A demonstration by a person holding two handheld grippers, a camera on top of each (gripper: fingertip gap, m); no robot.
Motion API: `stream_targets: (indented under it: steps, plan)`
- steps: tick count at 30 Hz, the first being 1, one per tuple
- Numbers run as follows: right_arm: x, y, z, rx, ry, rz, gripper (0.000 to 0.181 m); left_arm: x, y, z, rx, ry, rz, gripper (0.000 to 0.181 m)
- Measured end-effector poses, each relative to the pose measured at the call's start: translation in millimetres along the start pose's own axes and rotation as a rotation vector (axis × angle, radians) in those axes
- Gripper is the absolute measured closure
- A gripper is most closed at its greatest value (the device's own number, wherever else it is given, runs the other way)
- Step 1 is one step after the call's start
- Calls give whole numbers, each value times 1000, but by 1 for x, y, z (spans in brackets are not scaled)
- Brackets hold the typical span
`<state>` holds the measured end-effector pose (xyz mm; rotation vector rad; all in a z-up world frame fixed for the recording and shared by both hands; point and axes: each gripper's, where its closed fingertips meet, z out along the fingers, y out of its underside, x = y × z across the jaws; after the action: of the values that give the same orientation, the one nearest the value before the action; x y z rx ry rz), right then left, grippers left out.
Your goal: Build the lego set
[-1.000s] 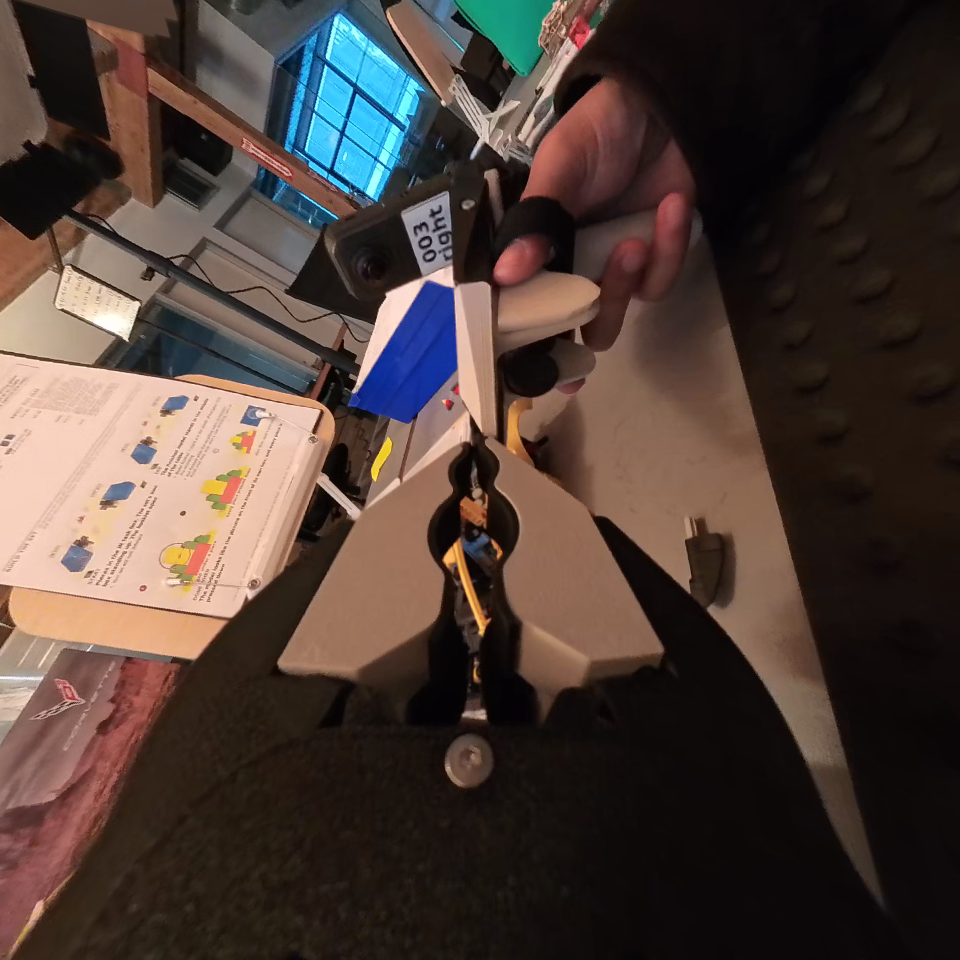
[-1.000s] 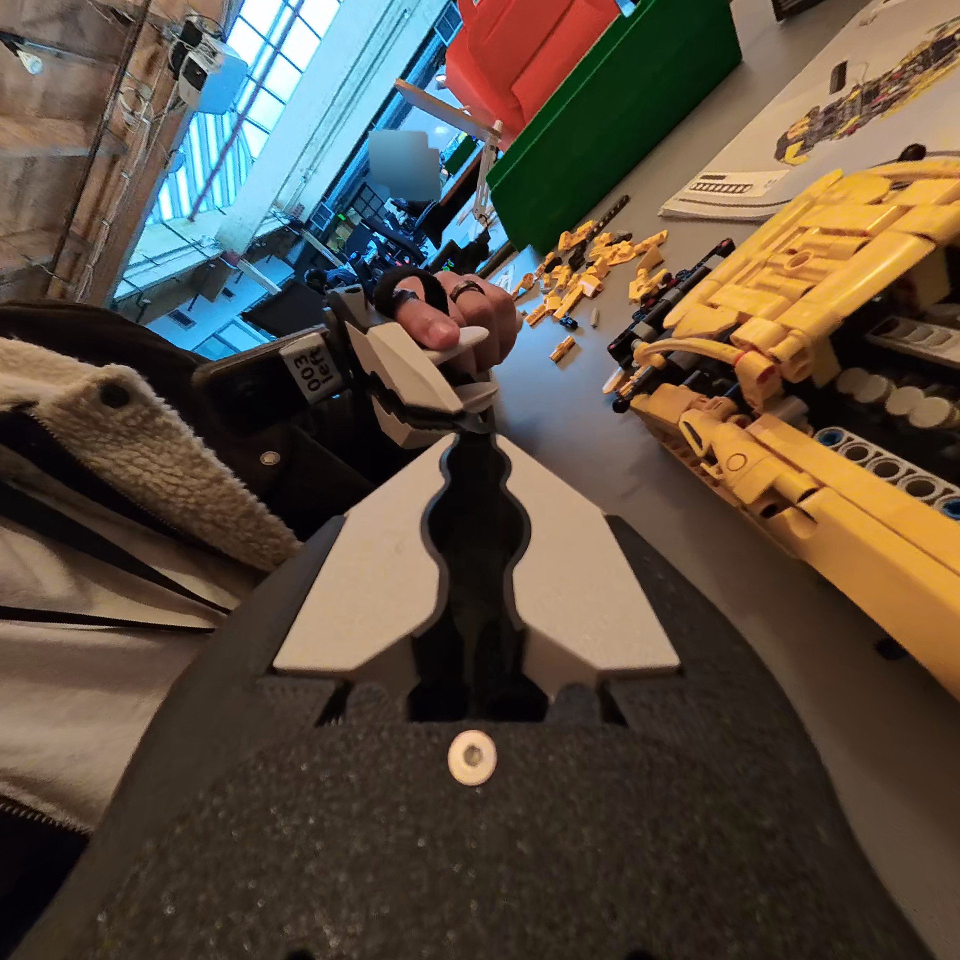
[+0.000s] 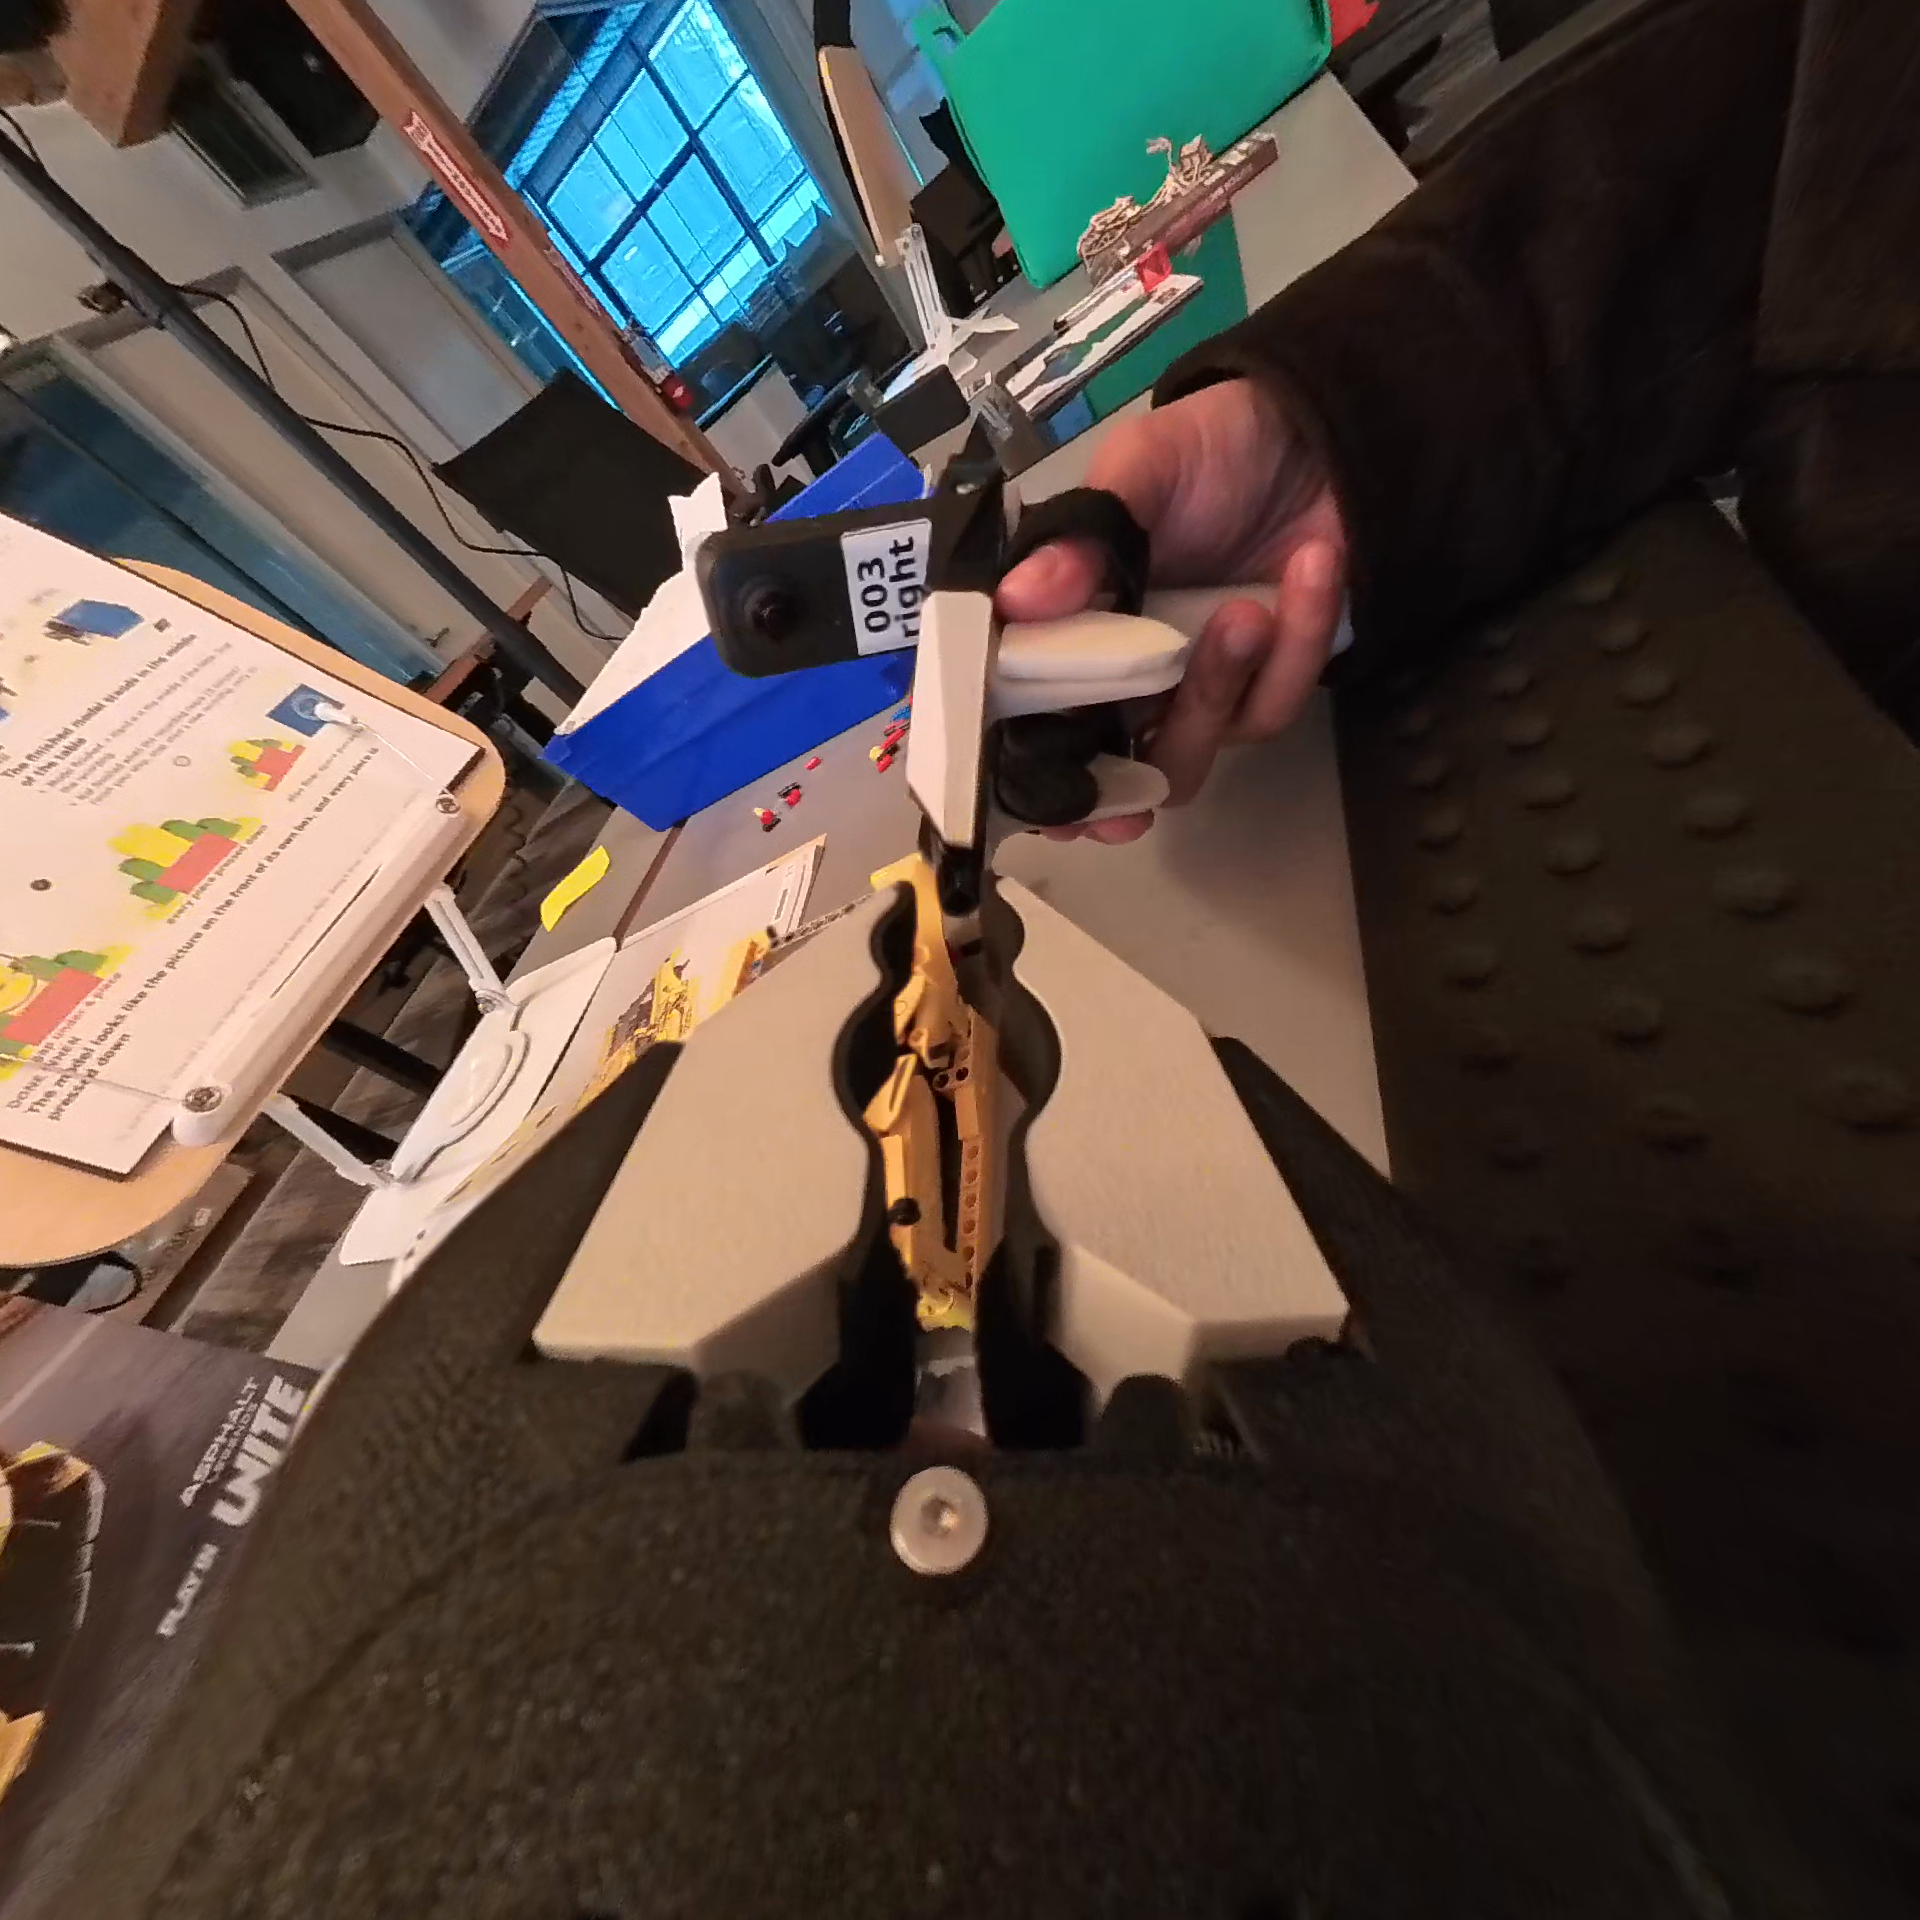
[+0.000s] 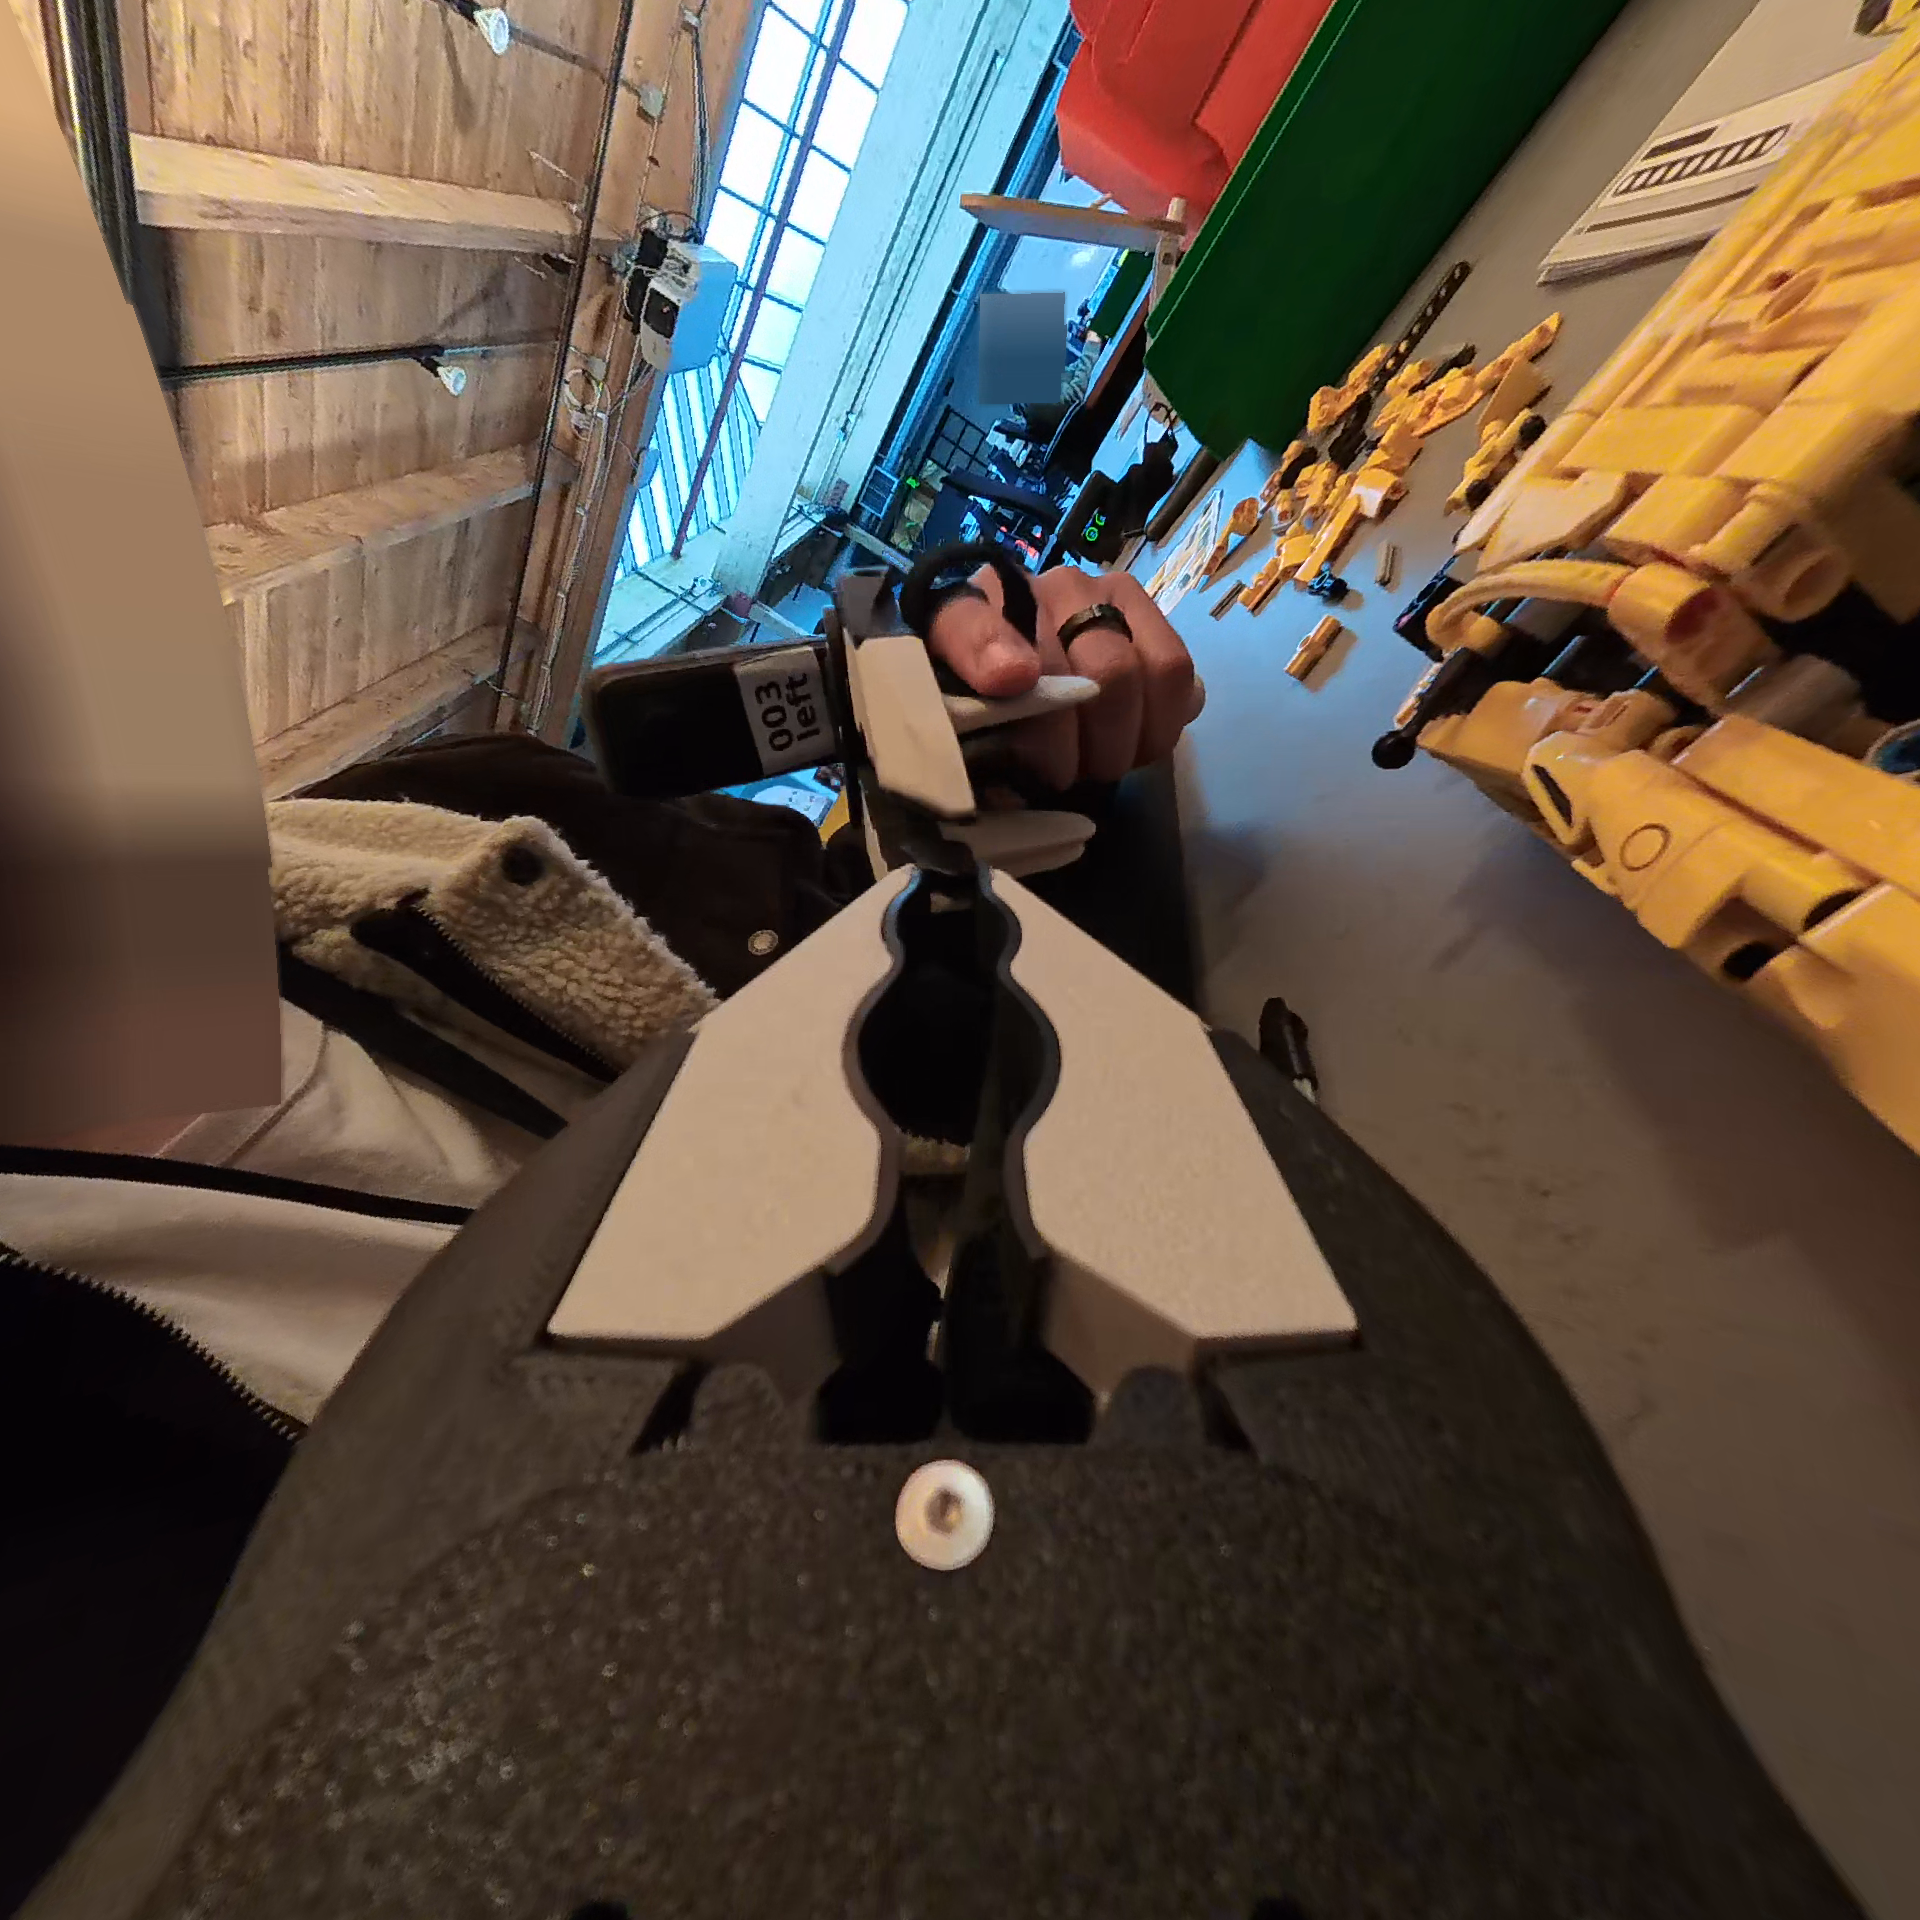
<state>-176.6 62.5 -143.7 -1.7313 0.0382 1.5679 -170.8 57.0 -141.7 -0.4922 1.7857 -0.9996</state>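
Tip to tip, the left gripper [image 3: 951,914] and right gripper [image 4: 951,883] both look nearly closed; what they pinch is unclear. The yellow car model [image 4: 1662,727] lies beside them. Judged step: joining a small part, needing steady alignment.

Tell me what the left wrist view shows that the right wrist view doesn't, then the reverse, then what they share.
Only the left wrist view shows the blue bin, the instruction sheet on its stand, small red pieces on the table and the right tool in a hand.

Only the right wrist view shows the big yellow model lying on the table, the loose yellow pieces, the green bin and the left tool.

Both show the grey table, windows, and the two tools meeting tip to tip.
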Motion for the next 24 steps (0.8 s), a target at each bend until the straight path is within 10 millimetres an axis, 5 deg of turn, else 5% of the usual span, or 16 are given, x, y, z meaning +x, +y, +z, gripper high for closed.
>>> stream_targets:
  steps: [18,21,24]
  plan:
    - [1,1,4,-8,18,-35,174,3,1,5,-18,-6,14,174]
    - [3,-6,-4,22,97,-156,174,-1,20,-1,-90,25,-66,172]
    - [17,-11,-16,43,241,-268,174,24,49,-11,-217,283,-356,158]
